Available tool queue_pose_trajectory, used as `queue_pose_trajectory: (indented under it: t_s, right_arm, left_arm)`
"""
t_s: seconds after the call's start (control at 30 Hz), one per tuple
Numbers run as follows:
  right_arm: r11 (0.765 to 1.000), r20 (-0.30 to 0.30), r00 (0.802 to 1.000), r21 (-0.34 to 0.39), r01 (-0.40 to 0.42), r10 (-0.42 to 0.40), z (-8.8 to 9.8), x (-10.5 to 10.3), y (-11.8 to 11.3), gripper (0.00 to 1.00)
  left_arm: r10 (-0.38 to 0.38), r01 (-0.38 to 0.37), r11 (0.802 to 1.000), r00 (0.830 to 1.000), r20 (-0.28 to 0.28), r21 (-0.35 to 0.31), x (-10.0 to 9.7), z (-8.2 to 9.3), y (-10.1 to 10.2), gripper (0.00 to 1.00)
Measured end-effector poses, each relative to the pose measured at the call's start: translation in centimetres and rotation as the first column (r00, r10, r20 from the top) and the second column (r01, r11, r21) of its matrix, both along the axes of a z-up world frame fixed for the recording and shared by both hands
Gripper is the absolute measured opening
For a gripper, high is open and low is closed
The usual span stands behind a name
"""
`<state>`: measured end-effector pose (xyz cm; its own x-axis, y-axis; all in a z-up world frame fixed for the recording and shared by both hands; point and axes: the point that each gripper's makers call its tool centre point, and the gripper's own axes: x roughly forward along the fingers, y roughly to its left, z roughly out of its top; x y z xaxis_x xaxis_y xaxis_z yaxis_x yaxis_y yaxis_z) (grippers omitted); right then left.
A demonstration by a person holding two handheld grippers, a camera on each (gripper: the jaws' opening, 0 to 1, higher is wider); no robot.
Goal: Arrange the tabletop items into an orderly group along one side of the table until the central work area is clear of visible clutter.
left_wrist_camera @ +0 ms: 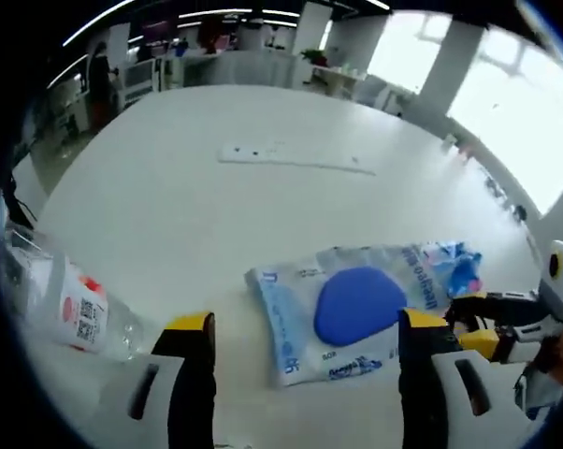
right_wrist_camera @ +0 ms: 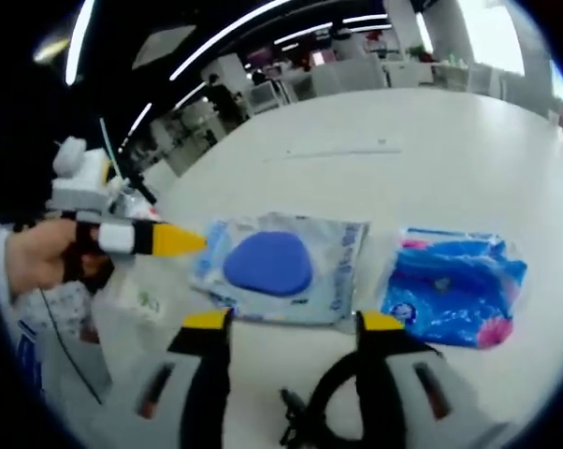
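Left gripper (left_wrist_camera: 305,327): jaws spread wide, nothing between them, hovering over the near edge of the wet-wipe pack (left_wrist_camera: 347,309) at lower centre of the left gripper view. Right gripper (right_wrist_camera: 286,323): released too, jaws apart, with the same wipe pack (right_wrist_camera: 277,267) just ahead at centre of the right gripper view. So both tools face one pack from opposite sides.

Other clutter: blue tissue pack (right_wrist_camera: 454,285) at right of the right gripper view, just beside the wipes, not touching as far as I can tell. In the left gripper view it peeks out behind the wipes at right (left_wrist_camera: 454,267). Clear plastic bottle (left_wrist_camera: 66,304) lies on its side at lower left of the left gripper view, well apart from the packs. A flat white strip (left_wrist_camera: 295,156) sits at upper centre of the table (left_wrist_camera: 169,206).

Risks as I see them:
- Both grippers converging on the wipe pack: tips could collide. The left gripper's yellow tip (right_wrist_camera: 165,240) is already at the pack's left edge in the right gripper view.
- The pack is flat and slick, so the jaws may slide over it or pinch only film.
- The bottle on its side may roll if nudged.
- Everything sits mid-table, so grouping has barely started.
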<state>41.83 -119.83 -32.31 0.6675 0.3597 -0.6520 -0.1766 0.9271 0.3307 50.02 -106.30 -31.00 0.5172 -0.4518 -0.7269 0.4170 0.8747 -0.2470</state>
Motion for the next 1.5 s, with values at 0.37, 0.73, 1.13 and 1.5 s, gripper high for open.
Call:
queue_pose_trajectory:
  t_s: [0.37,0.73,1.13,1.5]
  right_arm:
    - [0.999,0.162,0.986,-0.035,-0.021,0.026,4.0,-1.6,-0.8,0.88]
    - [0.995,0.194,0.978,-0.067,-0.068,0.080,6.0,-3.7,-1.3,0.97]
    - [0.995,0.186,0.980,-0.077,-0.061,0.074,6.3,-6.6,-3.3,0.93]
    - [0.993,0.201,0.976,-0.103,-0.061,0.081,7.2,-8.9,-4.8,0.91]
  left_arm:
    - [-0.031,0.034,0.998,0.999,0.042,-0.060,-2.7,2.3,0.3,0.97]
    - [-0.032,0.037,0.996,0.997,0.070,-0.076,-4.8,4.2,1.7,0.97]
    - [-0.035,0.042,0.997,0.995,0.094,-0.071,-6.6,5.0,4.4,0.96]
    - [-0.084,0.087,0.996,0.988,0.131,-0.020,-8.3,5.8,5.8,0.97]
